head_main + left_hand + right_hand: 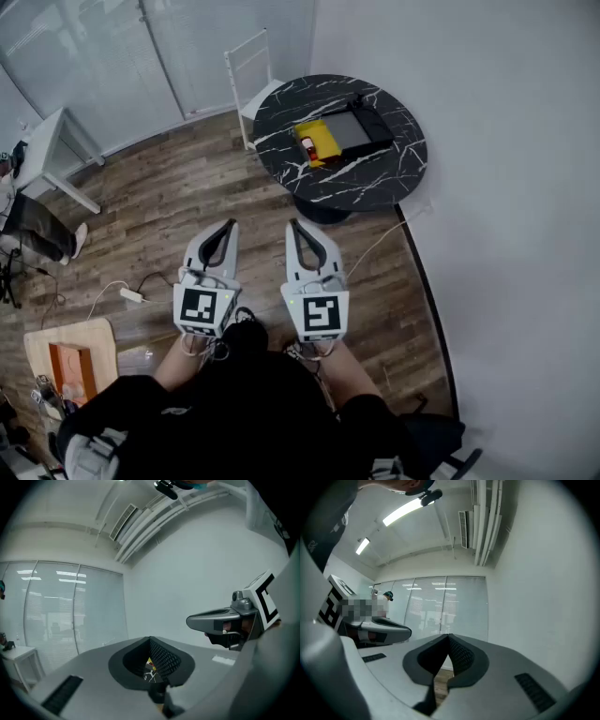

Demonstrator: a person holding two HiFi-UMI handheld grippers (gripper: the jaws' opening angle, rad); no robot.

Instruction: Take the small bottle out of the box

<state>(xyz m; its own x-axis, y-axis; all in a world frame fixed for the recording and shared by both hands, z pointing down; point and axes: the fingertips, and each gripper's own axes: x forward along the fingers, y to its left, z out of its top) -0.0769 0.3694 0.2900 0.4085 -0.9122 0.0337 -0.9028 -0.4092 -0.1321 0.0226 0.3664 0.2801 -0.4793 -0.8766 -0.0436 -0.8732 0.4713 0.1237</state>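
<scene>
Far ahead in the head view stands a round black marble table [375, 183]. On it lies a flat black box [349, 131] with a yellow compartment, and a small red and white bottle [308, 147] lies in the yellow part. My left gripper [232, 224] and right gripper [292, 224] are held side by side over the wooden floor, well short of the table. Both are shut with nothing between the jaws. In the left gripper view the left gripper's tips [150, 640] meet, and a sliver of the table shows below them. The right gripper's tips [449, 635] also meet.
A white chair [248, 66] stands behind the table. A white desk [47, 150] and a seated person [33, 225] are at the far left. A power strip [131, 295] with cables lies on the floor, and a wooden crate [70, 361] sits bottom left. A white wall runs along the right.
</scene>
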